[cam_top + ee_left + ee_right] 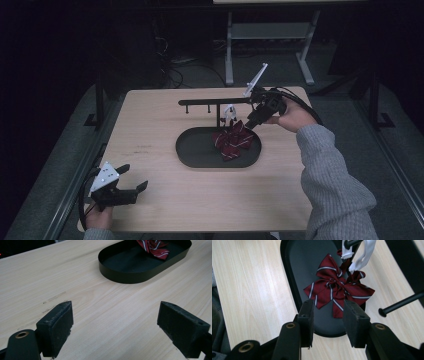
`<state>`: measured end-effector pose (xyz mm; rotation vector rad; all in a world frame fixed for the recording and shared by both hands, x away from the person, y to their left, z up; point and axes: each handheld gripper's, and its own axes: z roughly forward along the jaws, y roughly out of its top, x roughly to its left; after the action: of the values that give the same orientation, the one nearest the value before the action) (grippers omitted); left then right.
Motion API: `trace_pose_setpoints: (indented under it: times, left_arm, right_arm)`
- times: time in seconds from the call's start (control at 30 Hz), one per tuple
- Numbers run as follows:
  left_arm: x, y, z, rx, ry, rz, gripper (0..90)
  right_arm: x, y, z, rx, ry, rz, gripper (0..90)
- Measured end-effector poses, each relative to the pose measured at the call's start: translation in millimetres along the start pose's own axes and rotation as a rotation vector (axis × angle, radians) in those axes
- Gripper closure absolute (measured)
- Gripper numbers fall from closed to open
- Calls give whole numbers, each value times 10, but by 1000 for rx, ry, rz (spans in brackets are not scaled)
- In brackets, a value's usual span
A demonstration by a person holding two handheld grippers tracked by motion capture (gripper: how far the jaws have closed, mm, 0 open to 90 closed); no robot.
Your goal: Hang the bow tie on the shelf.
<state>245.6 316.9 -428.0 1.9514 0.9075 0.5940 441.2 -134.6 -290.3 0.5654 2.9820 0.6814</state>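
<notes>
A dark red bow tie [233,140] with white stripes lies at the right end of a black oval tray [200,162]. My right gripper [249,122] hangs just above the bow's upper right, held by a hand in a grey sleeve. In the right gripper view its jaws [328,315] stand partly apart over the bow tie [337,290], with one tail reaching toward the gap and neither pad pressing on it. My left gripper [134,176] rests open at the table's front left corner. The left gripper view has its wide-open jaws [115,322] over bare wood, with the tray [125,277] farther off.
A black stand with a horizontal bar [210,102] and short pegs rises behind the tray. A white clip [230,112] hangs from it, just above the bow [359,255]. One black peg [399,303] juts in at the right. Bare wood [150,130] lies left of the tray.
</notes>
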Motion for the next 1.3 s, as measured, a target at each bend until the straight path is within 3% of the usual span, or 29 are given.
trace_pose_setpoints:
  times: [0.77, 1.3]
  left_arm:
    - [-17, 5, 7, 3, -1, 3, 131]
    - [-20, 4, 10, 6, 1, 3, 131]
  right_arm:
    - [146, -340, 66, -26, 5, 21, 561]
    - [233, -634, 243, -38, 25, 53, 504]
